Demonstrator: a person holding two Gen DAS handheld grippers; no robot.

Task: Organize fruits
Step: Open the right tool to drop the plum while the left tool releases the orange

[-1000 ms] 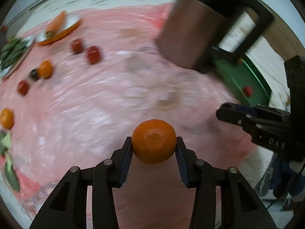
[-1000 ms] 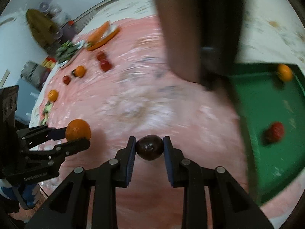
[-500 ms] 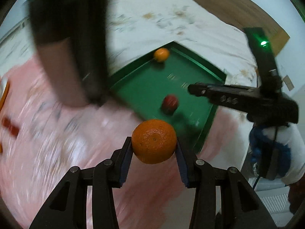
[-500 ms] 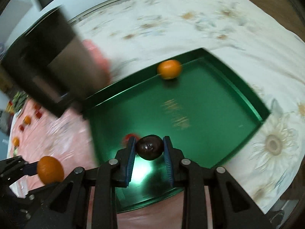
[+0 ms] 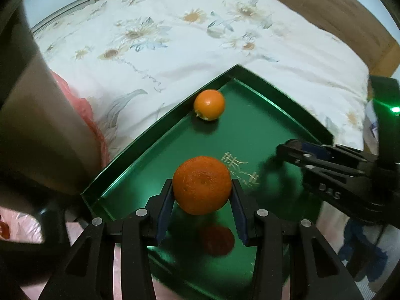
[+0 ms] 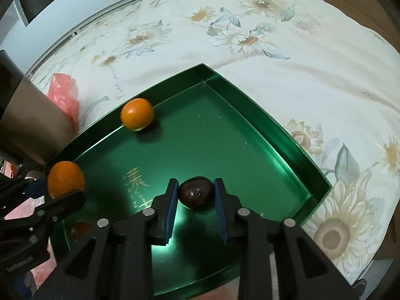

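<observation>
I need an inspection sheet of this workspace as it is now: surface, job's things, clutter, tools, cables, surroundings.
Surface: floral sheet; pink plastic at its left.
Job's things: green tray holds a small orange by its far wall and a red fruit.
Clutter: brown cylinder beside the tray.
Tools: left tool shut on an orange; right tool shut on a dark fruit; both over the tray.
Cables: nothing seen.
Surroundings: wooden floor.

The left claw (image 5: 202, 201) angles steeply downward, its blue-padded fingers clamped on a round orange mandarin (image 5: 202, 184). The right claw (image 6: 196, 203), equally steep, pinches a small dark glossy fruit (image 6: 196, 192).
</observation>
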